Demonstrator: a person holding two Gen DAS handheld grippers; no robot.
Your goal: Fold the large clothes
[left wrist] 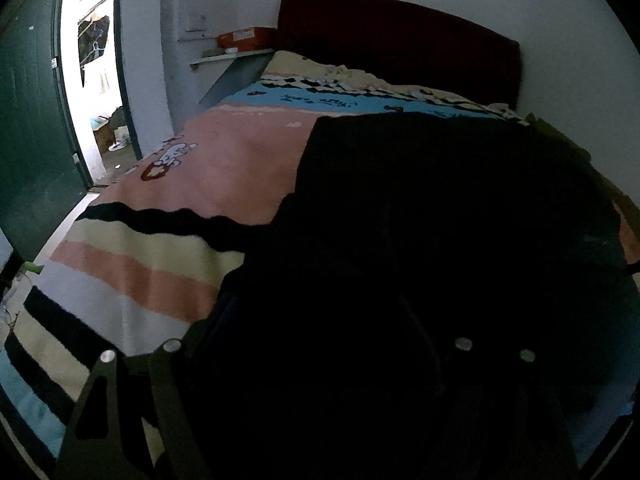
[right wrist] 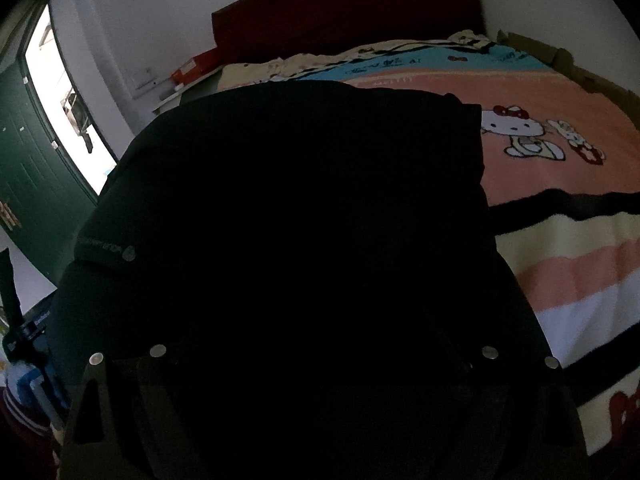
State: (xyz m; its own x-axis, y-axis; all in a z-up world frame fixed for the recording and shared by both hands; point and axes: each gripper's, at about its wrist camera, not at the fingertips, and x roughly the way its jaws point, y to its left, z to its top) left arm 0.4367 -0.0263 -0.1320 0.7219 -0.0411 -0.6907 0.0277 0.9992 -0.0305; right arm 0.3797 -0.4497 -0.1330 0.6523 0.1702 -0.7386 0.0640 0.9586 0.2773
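Observation:
A large black garment [left wrist: 440,200] lies spread on the bed and fills the middle of both views [right wrist: 300,180]. A printed band with a metal snap [right wrist: 129,254] shows at its left edge in the right wrist view. My left gripper [left wrist: 320,344] hangs over the garment's near part with its finger mounts wide apart. My right gripper [right wrist: 320,348] is also over the near part, its mounts equally wide. The fingertips of both are lost in the dark against the black cloth, and I see no fold pinched between them.
The bed has a pink, blue and striped cartoon blanket [left wrist: 240,160] [right wrist: 560,200] and a dark red headboard [left wrist: 400,40]. An orange box [left wrist: 246,37] sits on a wall shelf. At left are a green door [left wrist: 32,120] and a bright doorway [left wrist: 96,80]. Cardboard [right wrist: 560,56] lies at the far right.

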